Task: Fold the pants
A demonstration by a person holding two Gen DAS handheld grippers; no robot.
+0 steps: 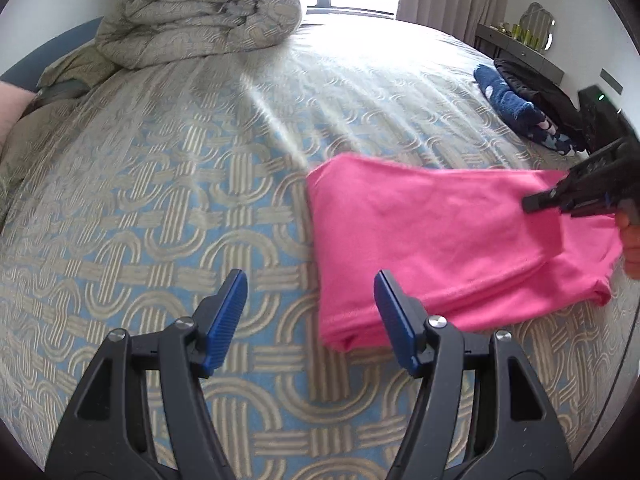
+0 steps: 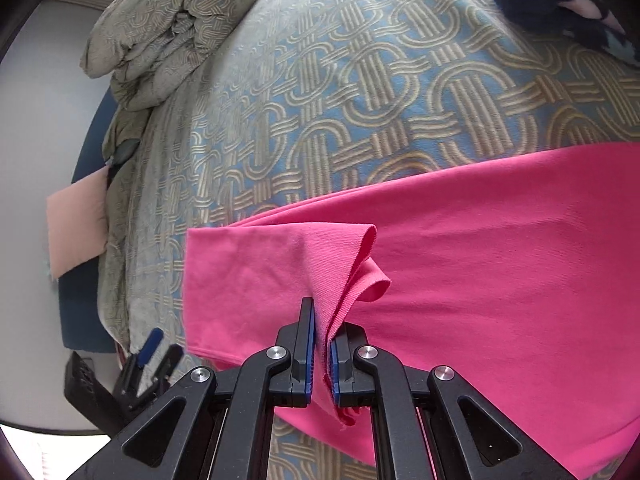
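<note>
Now, pink pants (image 1: pixel 440 240) folded flat on the patterned bedspread (image 1: pixel 160 200), right gripper (image 2: pixel 323 344) pinching a ribbed edge of the fabric, left gripper (image 1: pixel 310 316) spread wide and empty just beside the fold, rolled duvet (image 1: pixel 200 8) far behind.

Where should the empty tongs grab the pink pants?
Probably the near left corner of the pink pants, coming in low from the left side. The folded layers stack into a thick edge there, right beside the open left tongs, while the right tongs already pinch a ribbed edge at the far end.
</note>
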